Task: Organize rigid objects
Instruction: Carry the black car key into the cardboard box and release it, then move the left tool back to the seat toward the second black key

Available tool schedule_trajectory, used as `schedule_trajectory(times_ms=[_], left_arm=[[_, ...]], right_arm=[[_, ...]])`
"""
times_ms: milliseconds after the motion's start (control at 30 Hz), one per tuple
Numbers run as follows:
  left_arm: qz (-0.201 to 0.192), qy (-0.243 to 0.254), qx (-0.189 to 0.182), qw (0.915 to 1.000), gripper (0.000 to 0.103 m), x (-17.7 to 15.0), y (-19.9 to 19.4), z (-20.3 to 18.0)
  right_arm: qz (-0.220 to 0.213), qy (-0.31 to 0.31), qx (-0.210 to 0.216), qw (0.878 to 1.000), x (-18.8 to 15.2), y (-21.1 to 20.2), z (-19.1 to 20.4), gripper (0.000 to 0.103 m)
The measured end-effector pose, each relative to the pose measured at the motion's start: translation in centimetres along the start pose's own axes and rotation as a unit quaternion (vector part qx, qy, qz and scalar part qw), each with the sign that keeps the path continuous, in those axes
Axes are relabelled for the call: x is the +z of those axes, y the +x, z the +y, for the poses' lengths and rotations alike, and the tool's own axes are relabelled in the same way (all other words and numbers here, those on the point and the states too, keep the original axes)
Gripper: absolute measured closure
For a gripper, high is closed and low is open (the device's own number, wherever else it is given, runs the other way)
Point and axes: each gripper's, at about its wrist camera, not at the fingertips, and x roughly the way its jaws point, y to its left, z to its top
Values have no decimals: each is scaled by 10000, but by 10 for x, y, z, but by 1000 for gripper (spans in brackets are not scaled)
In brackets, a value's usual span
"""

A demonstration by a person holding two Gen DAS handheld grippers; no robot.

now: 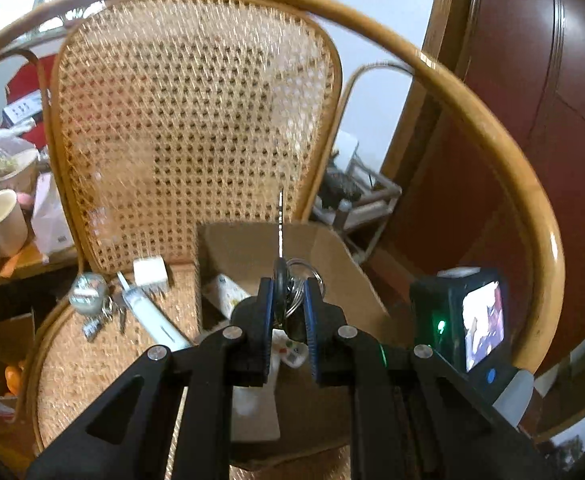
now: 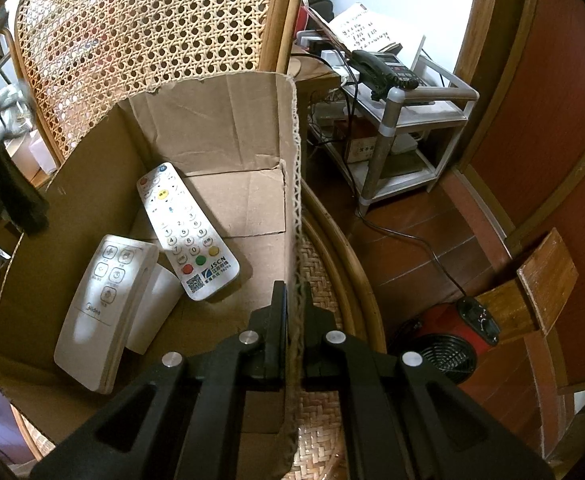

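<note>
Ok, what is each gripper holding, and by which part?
The left gripper pinches a bunch of metal keys by its dark key head and rings. The right gripper clamps the brown cardboard box by its right wall's top edge.

The woven seat of the rattan chair (image 1: 104, 364) carries a cardboard box (image 1: 332, 264), a white charger (image 1: 151, 275), a white stick-shaped device (image 1: 152, 312) and a round metal object (image 1: 88, 294).

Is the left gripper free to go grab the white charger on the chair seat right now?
Probably not: the left gripper is shut on a key bunch. The charger itself lies uncovered.
</note>
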Motion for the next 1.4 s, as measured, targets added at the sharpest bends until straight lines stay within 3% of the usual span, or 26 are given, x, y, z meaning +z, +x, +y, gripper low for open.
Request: schedule_trajectory(times_ms=[233, 633, 700, 733, 767, 833, 1000, 1400], left_arm=[[228, 177, 180, 9994, 89, -7, 10, -5], [182, 211, 306, 9991, 87, -6, 10, -3], [184, 196, 443, 9987, 75, -5, 10, -2], [160, 169, 520, 9984, 63, -4, 9, 0], [112, 105, 591, 9981, 41, -1, 7, 3], [-99, -68, 690, 9975, 17, 2, 0, 10], [-180, -431, 938, 9945, 1, 9, -10, 34], [456, -1115, 1330, 9838, 0, 7, 3, 107]], right_arm=[[-1, 2, 1, 10000, 0, 0, 0, 98], [-1, -8, -2, 10000, 0, 0, 1, 98], [-3, -6, 1, 10000, 0, 0, 1, 98], [-1, -5, -6, 10000, 0, 0, 0, 98], [3, -5, -1, 10000, 0, 1, 0, 98], [0, -12, -6, 10000, 0, 1, 1, 98], [0, -6, -4, 10000, 0, 1, 1, 98], [4, -18, -7, 10000, 0, 2, 2, 98]])
